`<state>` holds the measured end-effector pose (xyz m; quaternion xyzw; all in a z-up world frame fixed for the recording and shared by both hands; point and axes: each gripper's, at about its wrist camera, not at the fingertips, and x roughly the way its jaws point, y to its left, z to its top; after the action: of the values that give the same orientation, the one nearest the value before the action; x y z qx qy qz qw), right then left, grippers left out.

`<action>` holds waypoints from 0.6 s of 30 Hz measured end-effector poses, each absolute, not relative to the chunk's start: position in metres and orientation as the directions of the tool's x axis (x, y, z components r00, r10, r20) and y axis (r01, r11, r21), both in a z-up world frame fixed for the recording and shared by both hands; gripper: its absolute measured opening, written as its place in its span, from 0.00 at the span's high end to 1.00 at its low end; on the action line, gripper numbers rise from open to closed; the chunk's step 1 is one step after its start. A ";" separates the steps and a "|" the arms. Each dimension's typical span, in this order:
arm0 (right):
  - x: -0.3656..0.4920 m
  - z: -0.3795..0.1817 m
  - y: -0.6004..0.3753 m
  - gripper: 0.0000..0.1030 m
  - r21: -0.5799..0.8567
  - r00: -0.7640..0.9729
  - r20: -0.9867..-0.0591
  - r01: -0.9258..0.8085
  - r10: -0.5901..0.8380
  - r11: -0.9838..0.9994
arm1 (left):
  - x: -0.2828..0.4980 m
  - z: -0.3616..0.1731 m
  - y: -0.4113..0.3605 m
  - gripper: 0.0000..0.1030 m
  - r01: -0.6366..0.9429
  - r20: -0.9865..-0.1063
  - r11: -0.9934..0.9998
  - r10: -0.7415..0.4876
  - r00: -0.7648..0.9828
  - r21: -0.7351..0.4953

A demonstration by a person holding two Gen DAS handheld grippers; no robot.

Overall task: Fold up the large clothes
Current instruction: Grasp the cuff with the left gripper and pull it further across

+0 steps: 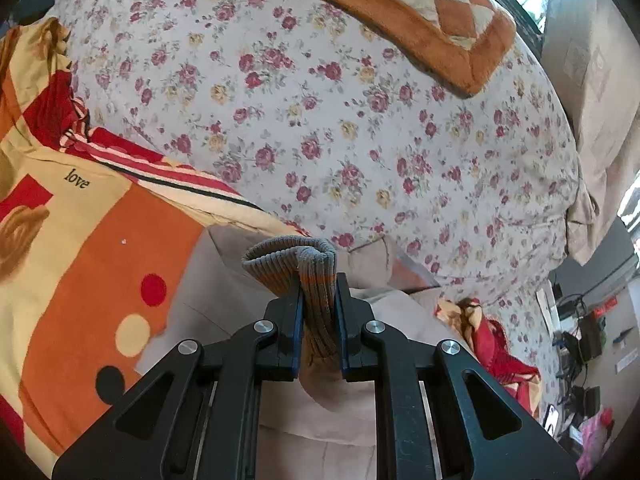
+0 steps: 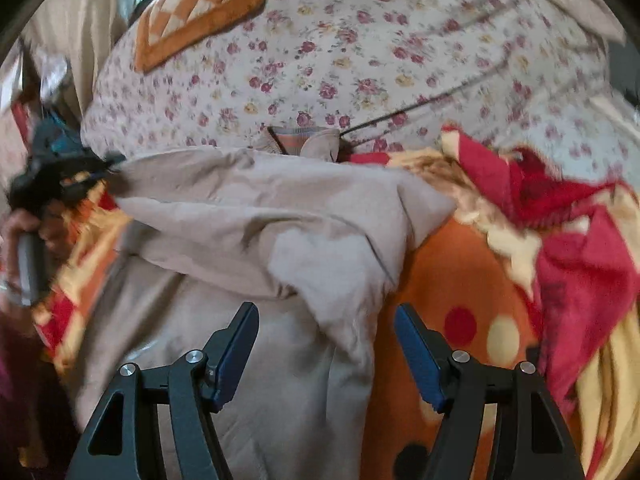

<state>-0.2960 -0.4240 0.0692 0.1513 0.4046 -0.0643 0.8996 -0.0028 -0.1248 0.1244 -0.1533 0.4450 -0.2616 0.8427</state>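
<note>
A large beige garment [image 2: 256, 216] lies partly folded on an orange, red and cream patterned blanket [image 2: 460, 280]. Its ribbed collar [image 2: 304, 140] shows at the far end. In the left wrist view my left gripper [image 1: 318, 288] is shut on a grey ribbed cuff [image 1: 292, 260] of the garment, with beige cloth [image 1: 332, 400] hanging below. My right gripper [image 2: 326, 320] is open and empty, just above the garment's near folded corner. The left gripper [image 2: 60, 168] also shows, blurred, at the left in the right wrist view, pulling the cloth's edge.
A floral quilt [image 1: 340, 120] covers the bed beyond the garment. An orange checkered cushion [image 1: 420, 8] lies at the far end. The patterned blanket [image 1: 80, 240] is bunched at the side [image 2: 560, 232]. Room clutter [image 1: 580, 340] stands past the bed's right edge.
</note>
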 end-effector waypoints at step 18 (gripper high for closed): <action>-0.324 0.040 -0.445 0.95 0.137 0.559 -0.828 0.292 -0.052 0.947 | -0.020 0.059 -0.103 0.88 0.267 -0.796 0.880 -0.471 0.380 -0.393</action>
<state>-0.3239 -0.4455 0.0405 0.1302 0.4591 -0.0985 0.8732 -0.0198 -0.1033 0.0593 -0.0999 0.5100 -0.2236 0.8246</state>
